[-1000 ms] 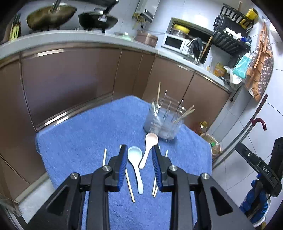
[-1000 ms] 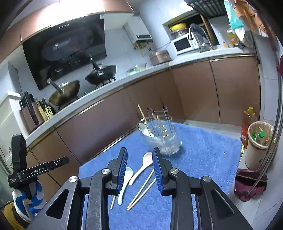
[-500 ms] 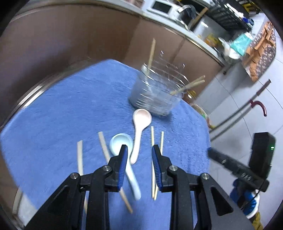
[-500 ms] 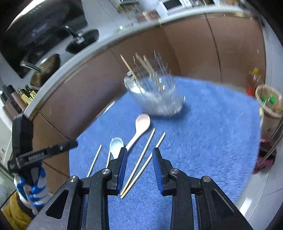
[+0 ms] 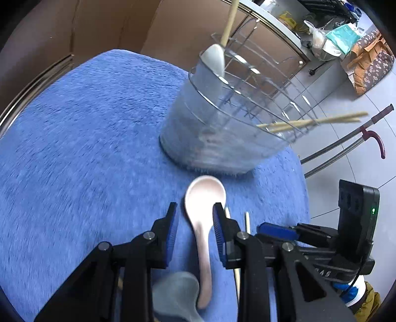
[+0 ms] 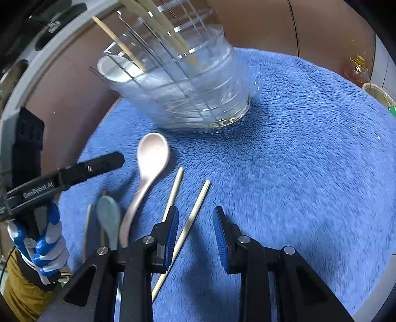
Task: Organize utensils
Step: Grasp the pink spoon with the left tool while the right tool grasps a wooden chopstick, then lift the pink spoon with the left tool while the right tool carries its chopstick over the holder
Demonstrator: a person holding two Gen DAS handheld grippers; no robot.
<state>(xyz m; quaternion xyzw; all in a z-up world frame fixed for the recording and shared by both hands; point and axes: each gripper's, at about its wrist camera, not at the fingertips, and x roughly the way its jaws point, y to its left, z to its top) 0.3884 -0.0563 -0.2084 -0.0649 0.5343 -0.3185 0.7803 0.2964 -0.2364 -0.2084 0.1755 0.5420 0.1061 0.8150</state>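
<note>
Motion blur softens both views; blue-grey spoon (image 5: 178,294) half hidden under left gripper (image 5: 194,231). Pink spoon (image 5: 204,223) lies btwn its spread fingers, bowl fwd toward clear holder (image 5: 217,128), handle back. Right gripper (image 6: 195,230) also spread, chopstick (image 6: 190,220) just inside left finger, running fwd-right on blue mat (image 6: 309,161).

Brown cabinets (image 5: 104,22), grey tiled floor (image 5: 346,104)

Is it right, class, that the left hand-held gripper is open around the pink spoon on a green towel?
Not quite: the towel is blue, as the left wrist view shows. The left hand-held gripper is indeed open around the pink spoon.
</note>
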